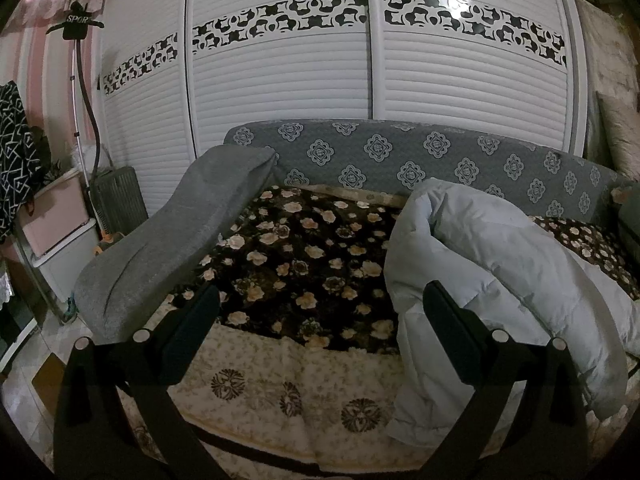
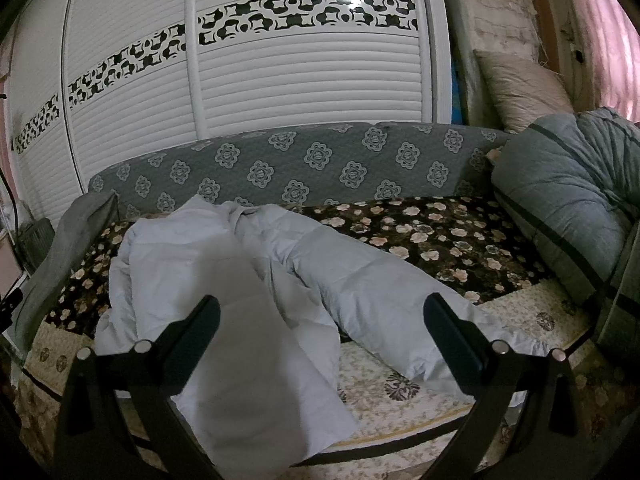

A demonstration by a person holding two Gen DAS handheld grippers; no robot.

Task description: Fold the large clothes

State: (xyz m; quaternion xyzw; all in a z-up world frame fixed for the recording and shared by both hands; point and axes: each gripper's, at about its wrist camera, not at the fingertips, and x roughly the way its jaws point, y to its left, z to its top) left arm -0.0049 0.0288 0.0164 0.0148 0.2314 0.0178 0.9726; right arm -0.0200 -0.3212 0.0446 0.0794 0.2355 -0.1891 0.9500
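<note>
Left wrist view: left tongs [image 1: 320, 328] spread wide, holding nothing; pale blue padded jacket [image 1: 500, 272] bunched at right of frame on floral sofa blanket [image 1: 304, 256].
Right wrist view: right tongs [image 2: 320, 330] wide apart, empty; jacket [image 2: 224, 280] sprawls centre-left, sleeve toward lower right.

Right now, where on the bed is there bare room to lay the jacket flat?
Free: the floral blanket between the pale blue jacket and the grey cushion, below the patterned backrest. Crowded: the left half under the jacket.
</note>
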